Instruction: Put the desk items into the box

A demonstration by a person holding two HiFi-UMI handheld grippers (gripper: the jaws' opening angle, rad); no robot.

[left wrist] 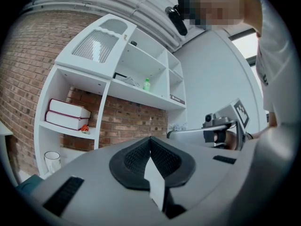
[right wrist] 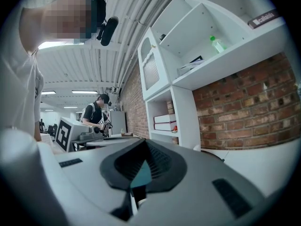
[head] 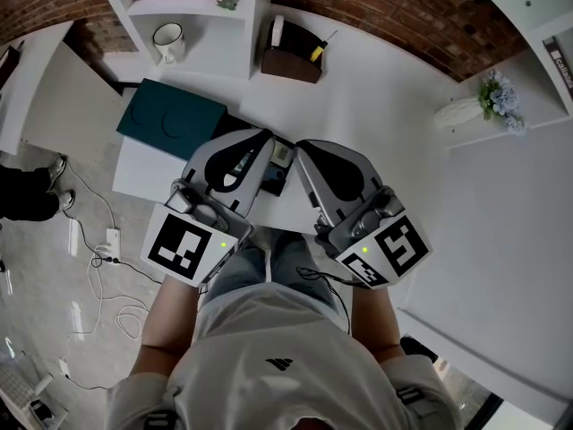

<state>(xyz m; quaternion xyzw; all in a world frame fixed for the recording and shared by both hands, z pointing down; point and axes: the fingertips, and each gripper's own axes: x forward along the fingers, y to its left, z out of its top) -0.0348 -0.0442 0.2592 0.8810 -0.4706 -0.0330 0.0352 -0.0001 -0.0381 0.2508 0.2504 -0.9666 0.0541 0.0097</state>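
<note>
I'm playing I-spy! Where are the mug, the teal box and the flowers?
mug [head: 169, 45], head view, on its white side.
teal box [head: 170, 119], head view, middle of its top.
flowers [head: 500, 93], head view, on the pale blossoms.

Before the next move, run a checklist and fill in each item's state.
1. Left gripper empty: ok, jaws together on nothing.
2. Right gripper empty: ok, jaws together on nothing.
3. Jaws ready to grasp: not ok, both shut.
4. Teal box in view on the desk: ok, left of the grippers.
5. Box open to receive items: cannot tell.
6. Items to pack located: ok, mug and brown organizer stand beyond the grippers.
</note>
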